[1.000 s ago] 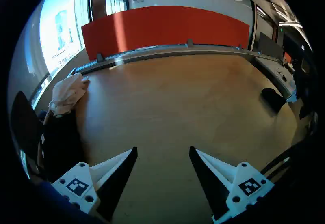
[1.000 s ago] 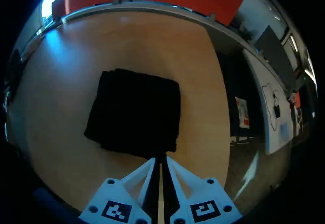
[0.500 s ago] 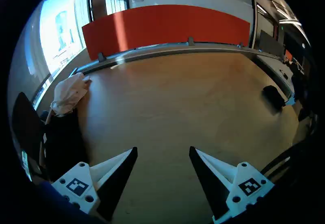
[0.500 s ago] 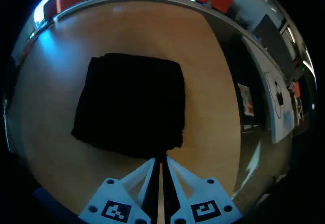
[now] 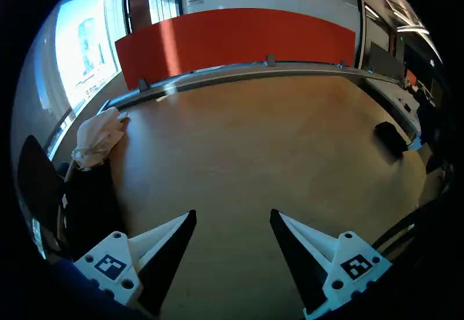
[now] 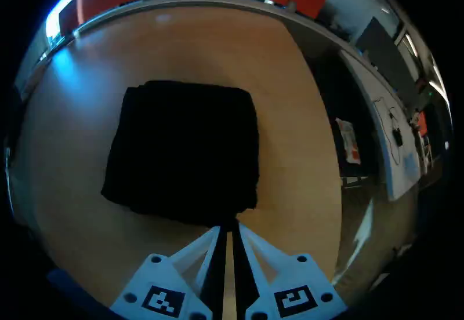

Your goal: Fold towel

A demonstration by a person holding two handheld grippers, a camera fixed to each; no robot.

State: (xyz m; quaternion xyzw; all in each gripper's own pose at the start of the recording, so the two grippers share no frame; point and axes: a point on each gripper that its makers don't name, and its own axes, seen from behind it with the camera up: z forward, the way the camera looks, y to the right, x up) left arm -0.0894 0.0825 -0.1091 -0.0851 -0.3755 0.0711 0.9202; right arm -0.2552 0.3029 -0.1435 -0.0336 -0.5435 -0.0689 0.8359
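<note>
The right gripper [image 6: 229, 230] is seen closed, its tips at the near edge of the folded black towel [image 6: 185, 146], which is laid flat on the wooden table [image 6: 284, 88]. The left gripper [image 5: 232, 215] is held open over the table, with a red partition [image 5: 232, 36] seen beyond.

The left gripper [image 5: 232, 211] is showing two white plastic fingers [image 5: 142, 244] with black inner faces, tapering to points. Each is carrying a black-and-white square marker [image 5: 110, 266] and small round screw holes [image 5: 117, 235]. The right gripper [image 6: 229, 227] is wearing the same white shells and markers.
</note>
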